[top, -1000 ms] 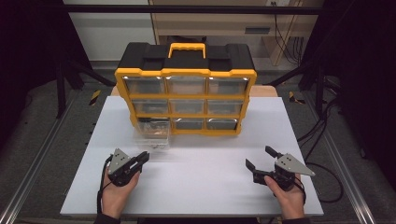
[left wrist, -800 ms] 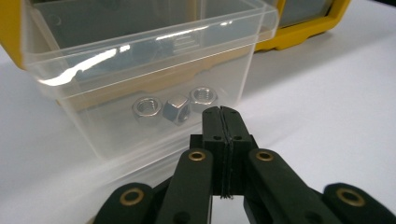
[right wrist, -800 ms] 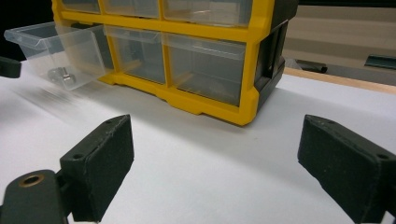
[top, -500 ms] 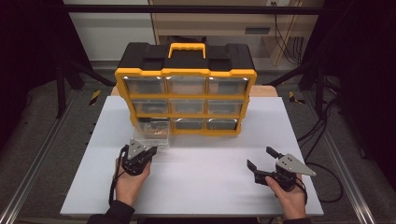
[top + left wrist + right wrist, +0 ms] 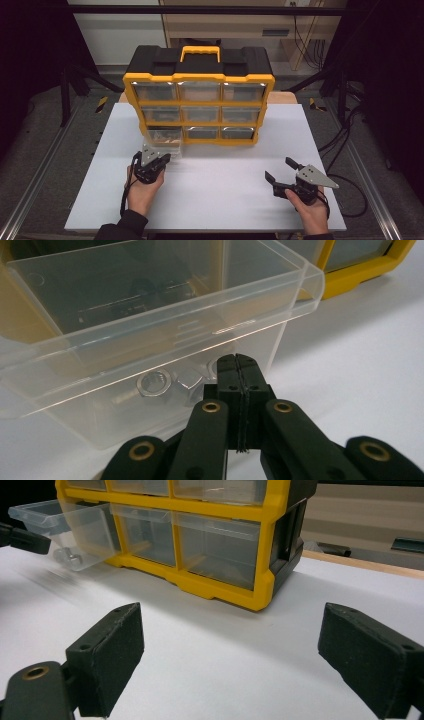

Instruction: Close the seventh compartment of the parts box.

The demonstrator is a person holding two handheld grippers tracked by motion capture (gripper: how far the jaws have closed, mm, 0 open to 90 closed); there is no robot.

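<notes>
Behind the pulled-out drawer (image 5: 163, 141), yellow organizer (image 5: 199, 95).

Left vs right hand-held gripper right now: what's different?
The left hand-held gripper has its jaws pressed shut with nothing between them; the right hand-held gripper has its jaws spread wide. The left sits right at the front wall of the pulled-out clear drawer; the right is out over the bare white table, apart from the yellow organizer. Both have black jaws and hold nothing.
</notes>
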